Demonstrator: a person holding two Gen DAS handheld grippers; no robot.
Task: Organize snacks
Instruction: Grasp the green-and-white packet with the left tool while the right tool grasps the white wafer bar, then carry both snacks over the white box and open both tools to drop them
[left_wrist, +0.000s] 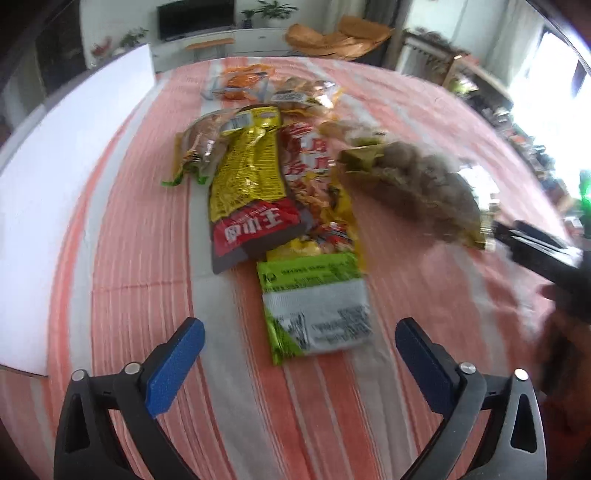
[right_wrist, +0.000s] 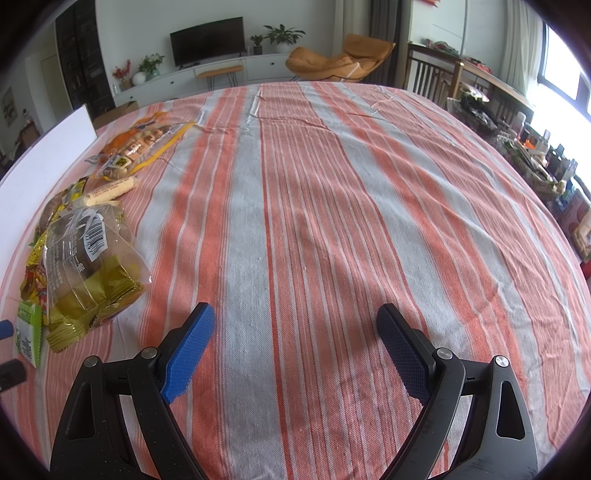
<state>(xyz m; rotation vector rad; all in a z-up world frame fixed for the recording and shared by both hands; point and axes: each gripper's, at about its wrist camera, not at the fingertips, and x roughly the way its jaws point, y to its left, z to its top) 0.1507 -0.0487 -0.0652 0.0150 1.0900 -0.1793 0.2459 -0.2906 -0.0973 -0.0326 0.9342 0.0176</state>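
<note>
A pile of snack packets lies on the striped tablecloth (left_wrist: 129, 258). In the left wrist view a green and white packet (left_wrist: 317, 306) lies nearest, between and just beyond my open left gripper (left_wrist: 299, 336). Behind it lie a yellow and red packet (left_wrist: 251, 192), a red and yellow packet (left_wrist: 314, 177) and a clear bag of brown buns (left_wrist: 417, 184). My right gripper (right_wrist: 295, 332) is open and empty over bare cloth, with the bun bag (right_wrist: 88, 258) to its left. Orange packets (right_wrist: 140, 144) lie farther back.
A white board (left_wrist: 55, 206) stands along the table's left side; it also shows in the right wrist view (right_wrist: 48, 147). The right tool's black body (left_wrist: 546, 254) shows at the right of the left wrist view. Striped cloth (right_wrist: 351, 203) stretches to the right of the pile.
</note>
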